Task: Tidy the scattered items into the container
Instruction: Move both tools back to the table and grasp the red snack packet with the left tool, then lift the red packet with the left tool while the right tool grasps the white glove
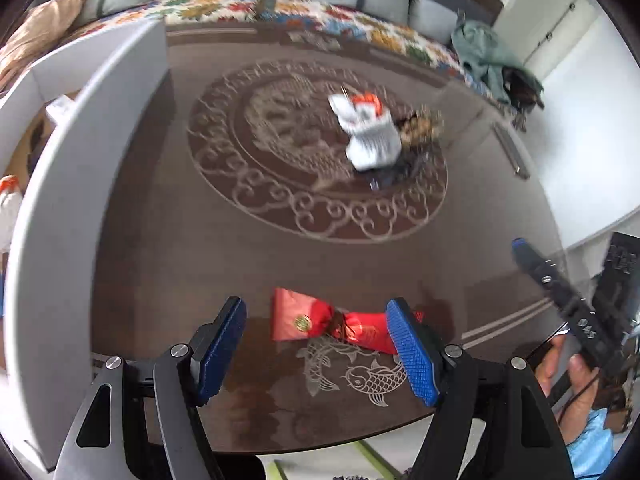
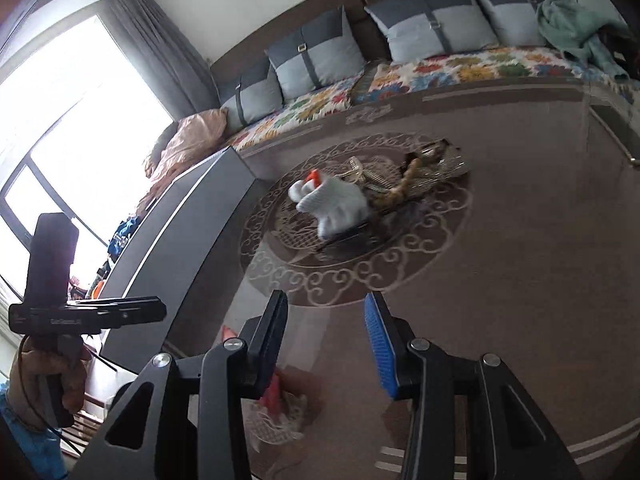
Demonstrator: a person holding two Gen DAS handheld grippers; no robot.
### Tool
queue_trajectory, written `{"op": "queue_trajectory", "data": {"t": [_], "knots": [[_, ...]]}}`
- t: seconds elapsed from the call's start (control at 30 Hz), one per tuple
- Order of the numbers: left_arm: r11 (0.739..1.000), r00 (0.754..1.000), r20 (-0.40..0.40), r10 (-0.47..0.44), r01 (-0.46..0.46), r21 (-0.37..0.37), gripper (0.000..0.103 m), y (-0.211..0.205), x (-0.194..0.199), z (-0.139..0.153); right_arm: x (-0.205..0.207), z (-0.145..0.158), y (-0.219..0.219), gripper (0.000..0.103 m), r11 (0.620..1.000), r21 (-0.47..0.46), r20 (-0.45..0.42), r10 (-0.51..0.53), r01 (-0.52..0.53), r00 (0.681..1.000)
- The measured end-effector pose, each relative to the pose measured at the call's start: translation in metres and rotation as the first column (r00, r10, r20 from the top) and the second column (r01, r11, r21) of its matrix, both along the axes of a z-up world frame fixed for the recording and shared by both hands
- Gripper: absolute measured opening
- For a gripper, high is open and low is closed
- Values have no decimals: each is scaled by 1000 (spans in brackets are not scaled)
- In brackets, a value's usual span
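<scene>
A red packet [image 1: 304, 320] tied at its middle lies on the dark patterned table [image 1: 200, 264]. My left gripper [image 1: 316, 306] is open just above it, one blue pad on each side, touching nothing. Mid-table lies a white glove [image 1: 368, 132] with orange trim, against a gold-brown item [image 1: 420, 124] and a dark object [image 1: 396, 168]. The grey container [image 1: 80, 160] stands at the left. In the right wrist view my right gripper [image 2: 326, 300] is open and empty above the table, short of the glove [image 2: 336, 200]. The red packet [image 2: 272, 392] shows partly behind its left finger.
A sofa [image 2: 440, 68] with a flowered cover and grey cushions runs along the far side, with a green cloth [image 2: 572, 28] on it. Inside the container a white and orange glove [image 1: 8, 200] shows. A hand [image 2: 44, 372] holds the left gripper beside the container wall [image 2: 192, 240].
</scene>
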State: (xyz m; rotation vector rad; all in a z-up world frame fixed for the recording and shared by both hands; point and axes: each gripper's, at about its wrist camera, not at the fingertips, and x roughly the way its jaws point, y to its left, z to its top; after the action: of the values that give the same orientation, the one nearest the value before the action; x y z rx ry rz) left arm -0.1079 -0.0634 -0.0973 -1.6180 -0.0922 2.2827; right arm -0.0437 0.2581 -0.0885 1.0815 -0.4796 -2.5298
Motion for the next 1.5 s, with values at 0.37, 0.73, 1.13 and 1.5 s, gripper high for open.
{"op": "queue_trajectory", "data": {"t": [0.37,0.73,1.13,1.5], "knots": [[892,920,-48,-389,364,-268,72,44,21,-11,13,-7,36,42,998,-63,-36,-12,10,999],[541,639,36,-769,679,-497,72,93,35,-43,-5,-33,40,42,983,-177,78,-31,44,997],[497,578,146,-803,784,-373,71,108,19,-67,-15,-47,38,42,981,-190,133,-24,49,991],[771,805,129,-579,592,-235,21,79,-12,-54,-17,-49,48,42,974,-212,146,-50,81,988]]}}
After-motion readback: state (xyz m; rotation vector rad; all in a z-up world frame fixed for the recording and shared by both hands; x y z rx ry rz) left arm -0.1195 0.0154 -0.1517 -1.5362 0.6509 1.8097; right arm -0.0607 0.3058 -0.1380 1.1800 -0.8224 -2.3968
